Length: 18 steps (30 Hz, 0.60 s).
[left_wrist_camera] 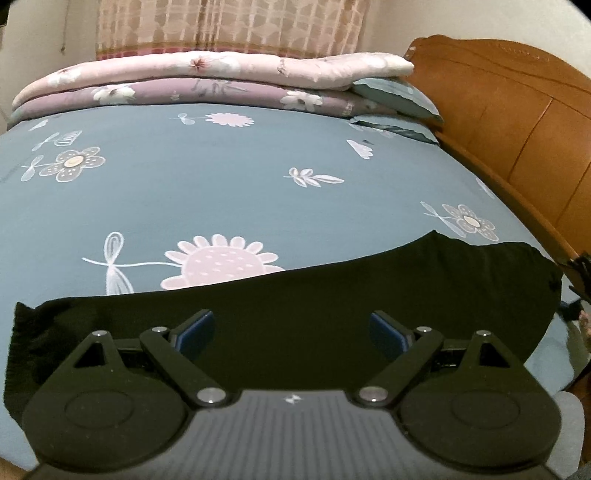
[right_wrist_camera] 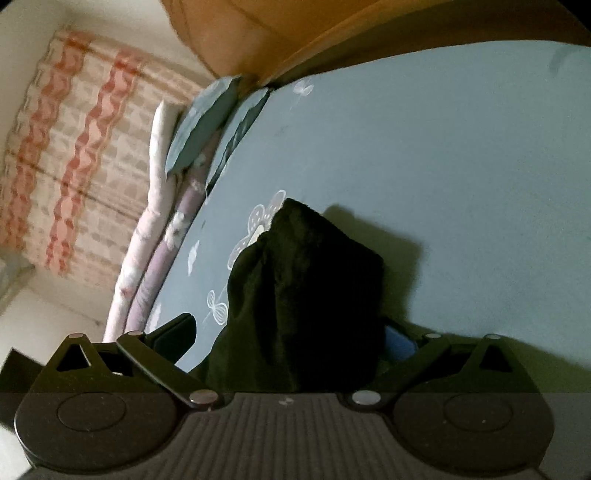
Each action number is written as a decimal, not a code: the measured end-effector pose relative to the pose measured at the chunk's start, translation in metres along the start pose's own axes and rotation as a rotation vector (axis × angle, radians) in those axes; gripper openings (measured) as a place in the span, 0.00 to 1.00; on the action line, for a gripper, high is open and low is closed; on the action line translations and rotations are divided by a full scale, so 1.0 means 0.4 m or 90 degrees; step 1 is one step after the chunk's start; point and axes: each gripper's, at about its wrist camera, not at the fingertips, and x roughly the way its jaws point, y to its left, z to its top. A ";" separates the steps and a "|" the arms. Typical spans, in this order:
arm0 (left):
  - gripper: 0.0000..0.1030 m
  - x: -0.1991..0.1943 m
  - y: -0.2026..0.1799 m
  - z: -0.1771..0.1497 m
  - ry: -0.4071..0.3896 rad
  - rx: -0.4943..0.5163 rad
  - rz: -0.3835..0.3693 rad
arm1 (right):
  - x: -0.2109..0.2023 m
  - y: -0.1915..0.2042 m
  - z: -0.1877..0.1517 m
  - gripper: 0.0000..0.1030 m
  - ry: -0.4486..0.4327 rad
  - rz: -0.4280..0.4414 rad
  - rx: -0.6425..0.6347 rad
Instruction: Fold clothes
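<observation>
Black garment (left_wrist_camera: pixel 295 306) lies spread in a long band across the near part of the bed, on a blue-grey sheet (left_wrist_camera: pixel 221 192) printed with pale flowers; its far edge runs in a low curve from the left of the left wrist view up to a peak at the right, near the wooden headboard (left_wrist_camera: pixel 517 122). Folded quilts (left_wrist_camera: pixel 207 81) in pink and mauve are stacked along the far side of the bed under a patterned curtain (left_wrist_camera: pixel 229 26), with two blue pillows (left_wrist_camera: pixel 399 96) against the headboard.

In the right wrist view the whole scene is rolled steeply, so the bed's edge and the quilts run up the left side. A bunched fold of the same black cloth (right_wrist_camera: pixel 306 295) rises between the fingers of the right gripper (right_wrist_camera: pixel 291 339). The fingers stand fairly wide, and the blue pad (right_wrist_camera: pixel 397 345) on the right side sits against the cloth, but whether the left finger presses it I cannot tell.

The left gripper (left_wrist_camera: pixel 291 332) hangs above the garment, pitched downward, level across its width. Its jaws are spread wide with nothing between them, both blue pads (left_wrist_camera: pixel 199 330) clear of the fabric.
</observation>
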 end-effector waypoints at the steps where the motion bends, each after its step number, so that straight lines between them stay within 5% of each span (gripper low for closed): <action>1: 0.88 0.004 -0.008 0.001 0.001 0.002 -0.003 | 0.009 -0.002 0.010 1.00 0.000 0.007 0.001; 16: 0.88 0.016 -0.025 -0.010 -0.001 -0.012 -0.030 | 0.041 0.011 0.006 1.00 -0.027 0.048 -0.092; 18: 0.88 0.011 -0.024 -0.013 -0.003 -0.012 -0.030 | 0.031 0.013 -0.007 0.89 -0.031 0.025 -0.120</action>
